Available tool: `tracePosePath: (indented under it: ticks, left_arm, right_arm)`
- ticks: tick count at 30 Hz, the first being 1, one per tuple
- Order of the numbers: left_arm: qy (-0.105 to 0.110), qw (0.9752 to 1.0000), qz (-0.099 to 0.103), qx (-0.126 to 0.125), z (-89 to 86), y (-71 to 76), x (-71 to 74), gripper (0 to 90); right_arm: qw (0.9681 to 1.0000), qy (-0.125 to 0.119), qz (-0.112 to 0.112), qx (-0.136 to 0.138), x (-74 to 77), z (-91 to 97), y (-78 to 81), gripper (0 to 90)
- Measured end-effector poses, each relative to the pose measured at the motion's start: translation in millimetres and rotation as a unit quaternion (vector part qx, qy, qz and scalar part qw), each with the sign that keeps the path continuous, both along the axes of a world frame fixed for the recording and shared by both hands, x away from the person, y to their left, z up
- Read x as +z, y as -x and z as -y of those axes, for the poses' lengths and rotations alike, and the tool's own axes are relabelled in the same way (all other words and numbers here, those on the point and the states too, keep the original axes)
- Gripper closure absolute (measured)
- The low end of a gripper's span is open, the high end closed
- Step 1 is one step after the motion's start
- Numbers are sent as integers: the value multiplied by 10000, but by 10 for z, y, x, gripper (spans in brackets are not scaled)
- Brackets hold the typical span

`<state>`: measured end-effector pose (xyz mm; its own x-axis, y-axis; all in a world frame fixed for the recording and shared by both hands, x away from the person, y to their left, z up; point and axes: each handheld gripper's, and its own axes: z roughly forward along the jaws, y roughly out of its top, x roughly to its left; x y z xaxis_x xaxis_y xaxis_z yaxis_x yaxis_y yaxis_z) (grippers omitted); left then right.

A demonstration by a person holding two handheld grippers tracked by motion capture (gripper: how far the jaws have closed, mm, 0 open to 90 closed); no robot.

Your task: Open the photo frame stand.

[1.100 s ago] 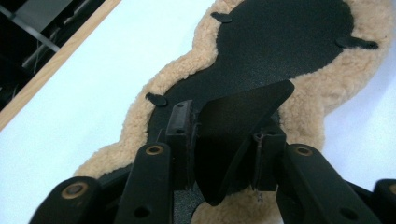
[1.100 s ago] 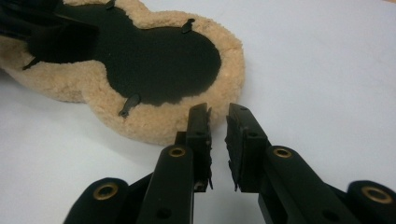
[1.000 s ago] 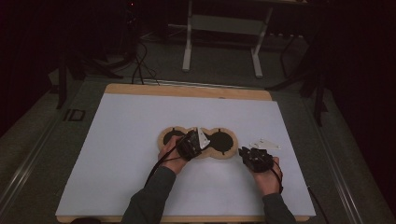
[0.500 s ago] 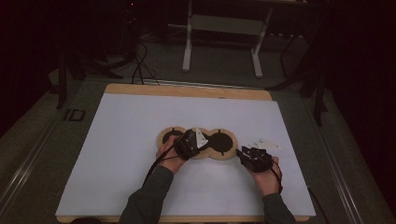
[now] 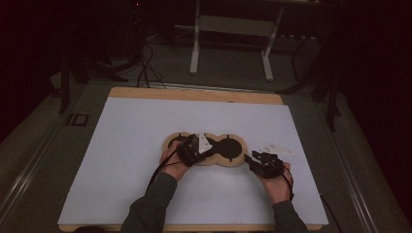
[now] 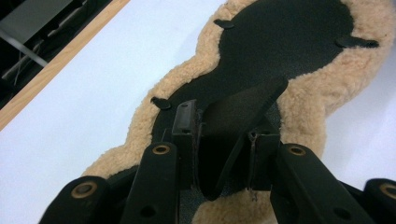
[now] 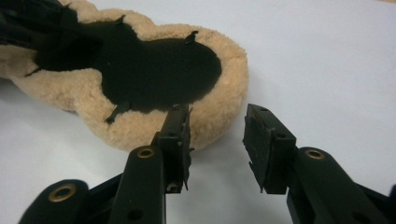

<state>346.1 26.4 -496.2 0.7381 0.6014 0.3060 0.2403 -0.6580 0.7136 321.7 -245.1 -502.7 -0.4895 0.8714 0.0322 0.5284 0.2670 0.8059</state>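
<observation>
A tan fleece pad (image 5: 235,160) with a black inner face lies at the middle of the white table (image 5: 136,136). In the left gripper view its black face (image 6: 280,42) stretches away, and a black flap (image 6: 238,109) of it is lifted. My left gripper (image 5: 197,148) (image 6: 224,126) is shut on that flap over the pad's middle. My right gripper (image 5: 250,158) (image 7: 217,114) stands open just off the pad's right end, low over the table. Its jaws are apart with nothing between them, and the fleece rim (image 7: 219,112) lies right ahead of them.
The white sheet covers a wooden board (image 5: 194,93) whose edge shows at the far side. A metal stand (image 5: 231,24) and cables (image 5: 145,63) are on the dark floor beyond. Bare white surface lies left, right and in front of the pad.
My right gripper has edged slightly left toward the pad's right end. The left gripper has stayed over the pad's middle.
</observation>
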Motion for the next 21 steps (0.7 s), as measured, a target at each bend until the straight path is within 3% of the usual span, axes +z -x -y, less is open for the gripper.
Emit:
tracePosePath:
  ticks: [10, 15, 21]
  left_arm:
    - [211, 9997, 62, -92, -97, 47, 6, 714]
    - [304, 9994, 97, -91, -128, 63, 5, 716]
    - [357, 9992, 106, -109, -138, 60, 0, 718]
  right_arm:
    - [9999, -142, -3, -3, 73, -28, -5, 537]
    - [9995, -243, -176, 36, 105, -28, -19, 519]
    - [9993, -304, -210, 44, 142, -28, -36, 512]
